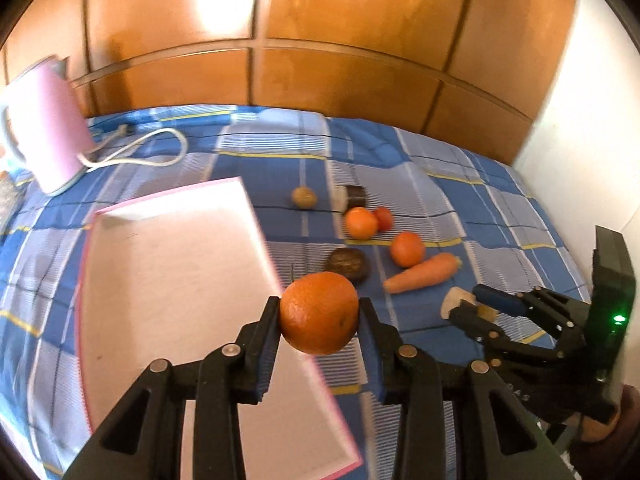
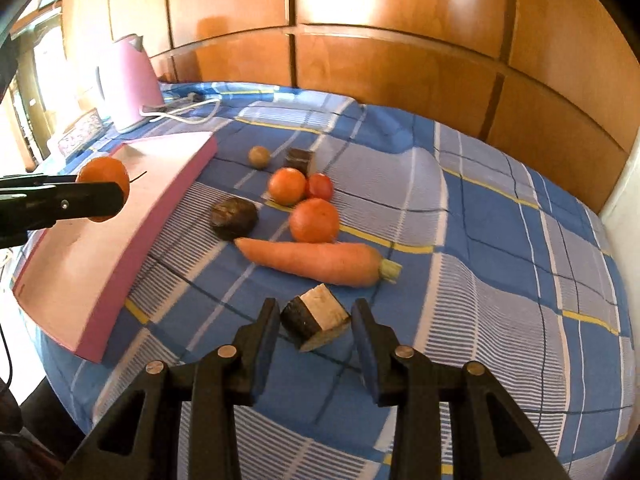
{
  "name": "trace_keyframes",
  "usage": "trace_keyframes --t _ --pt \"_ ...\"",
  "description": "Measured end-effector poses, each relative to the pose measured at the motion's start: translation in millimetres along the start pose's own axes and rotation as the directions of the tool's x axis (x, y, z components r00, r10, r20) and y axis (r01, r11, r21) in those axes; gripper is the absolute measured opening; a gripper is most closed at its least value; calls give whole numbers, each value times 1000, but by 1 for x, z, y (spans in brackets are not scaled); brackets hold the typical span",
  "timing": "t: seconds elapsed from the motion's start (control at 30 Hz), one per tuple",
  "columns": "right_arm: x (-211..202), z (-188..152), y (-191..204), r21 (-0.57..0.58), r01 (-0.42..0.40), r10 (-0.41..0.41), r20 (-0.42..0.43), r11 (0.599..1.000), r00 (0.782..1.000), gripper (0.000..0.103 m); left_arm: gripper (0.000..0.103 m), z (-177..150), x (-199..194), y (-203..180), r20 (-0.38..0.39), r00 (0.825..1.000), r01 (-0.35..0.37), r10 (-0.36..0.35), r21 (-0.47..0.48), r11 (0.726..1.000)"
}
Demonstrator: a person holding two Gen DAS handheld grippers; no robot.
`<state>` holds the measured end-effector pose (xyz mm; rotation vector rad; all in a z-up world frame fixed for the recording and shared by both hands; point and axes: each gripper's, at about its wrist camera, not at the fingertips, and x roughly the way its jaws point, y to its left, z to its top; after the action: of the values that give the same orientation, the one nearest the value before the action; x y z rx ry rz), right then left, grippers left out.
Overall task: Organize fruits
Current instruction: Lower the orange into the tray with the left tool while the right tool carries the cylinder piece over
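My left gripper is shut on an orange and holds it in the air over the right edge of the pink-rimmed white tray; the orange also shows in the right wrist view. My right gripper is open, its jaws on either side of a cut eggplant piece lying on the blue plaid cloth. On the cloth lie a carrot, two more oranges, a tomato, a dark round fruit, a small brown fruit and another eggplant piece.
A pink kettle with a white cord stands at the back left. Wooden wall panels rise behind the table. A white wall is at the right. The table edge falls away at the left in the right wrist view.
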<state>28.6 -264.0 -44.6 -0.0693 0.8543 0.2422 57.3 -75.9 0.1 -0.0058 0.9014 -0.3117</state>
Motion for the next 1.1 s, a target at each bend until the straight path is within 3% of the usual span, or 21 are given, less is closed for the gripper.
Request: trace_keyframes --t 0.33,0.6,0.9,1.03,1.1 --pt "-7 8 42 -73 -55 56 8 996 998 37 38 -21 -16 50 3 997 -79 80 -87 993" --pt "-14 17 71 -104 -135 137 12 985 990 37 38 -36 -20 91 -12 990 -139 139 -188 972" --pt "-10 45 107 -96 -295 296 -4 951 955 37 40 -43 -27 119 -1 980 -193 200 -264 945" --pt "0 62 134 -132 -315 317 -9 940 948 37 58 -42 -36 119 31 975 -204 219 -261 944" --pt "6 69 146 -149 -308 311 -6 940 950 38 62 -41 -43 118 53 971 -210 232 -263 942"
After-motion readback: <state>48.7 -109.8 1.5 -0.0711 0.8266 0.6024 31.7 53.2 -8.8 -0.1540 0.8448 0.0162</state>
